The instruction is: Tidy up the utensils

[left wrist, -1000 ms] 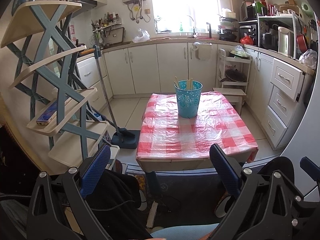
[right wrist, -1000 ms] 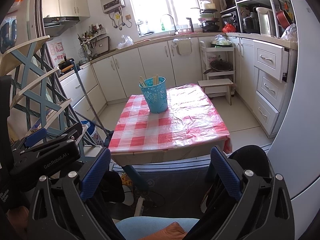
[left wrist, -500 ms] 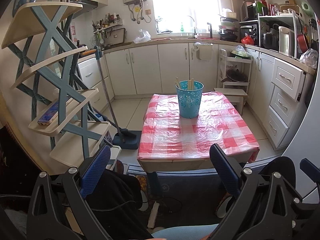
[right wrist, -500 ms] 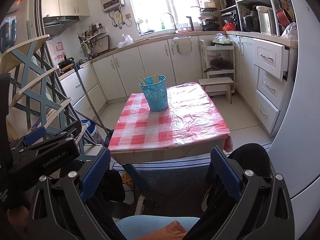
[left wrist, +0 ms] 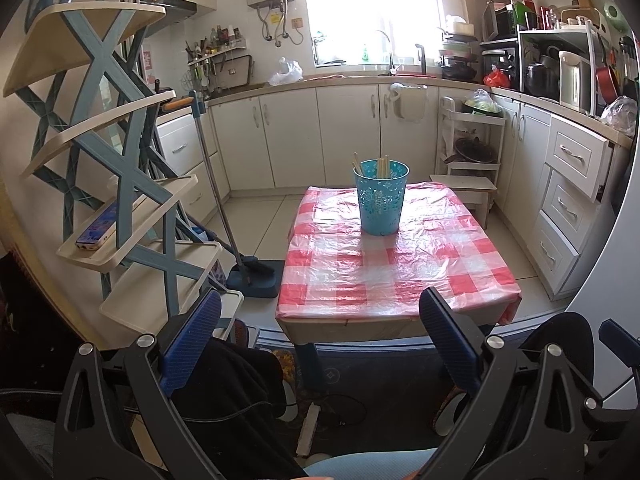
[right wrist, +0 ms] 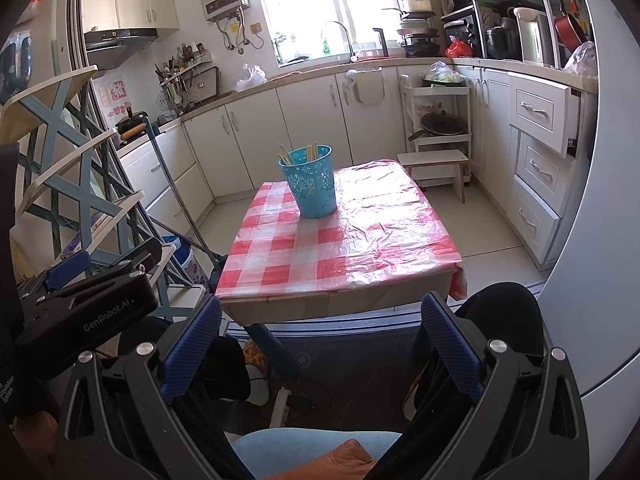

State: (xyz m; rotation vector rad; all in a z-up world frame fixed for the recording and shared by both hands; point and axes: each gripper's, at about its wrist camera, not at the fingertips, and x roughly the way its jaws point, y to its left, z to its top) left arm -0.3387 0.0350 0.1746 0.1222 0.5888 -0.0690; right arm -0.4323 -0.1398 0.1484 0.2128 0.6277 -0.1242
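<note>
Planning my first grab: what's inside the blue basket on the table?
Wooden chopsticks stand in the blue basket, tips poking above its rim. Their lower lengths and the basket's bottom are hidden by its wall.

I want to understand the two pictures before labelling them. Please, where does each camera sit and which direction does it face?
Left wrist: sits on the left hand-held gripper, low before the table, facing the teal bucket and window wall; its open blue fingers show.
Right wrist: sits on the right hand-held gripper, slightly rightward, facing the same way; its open fingers, the left hand-held gripper's body and a light-blue trouser knee show.
Shared: table, teal bucket with chopsticks, shelf rack.
</note>
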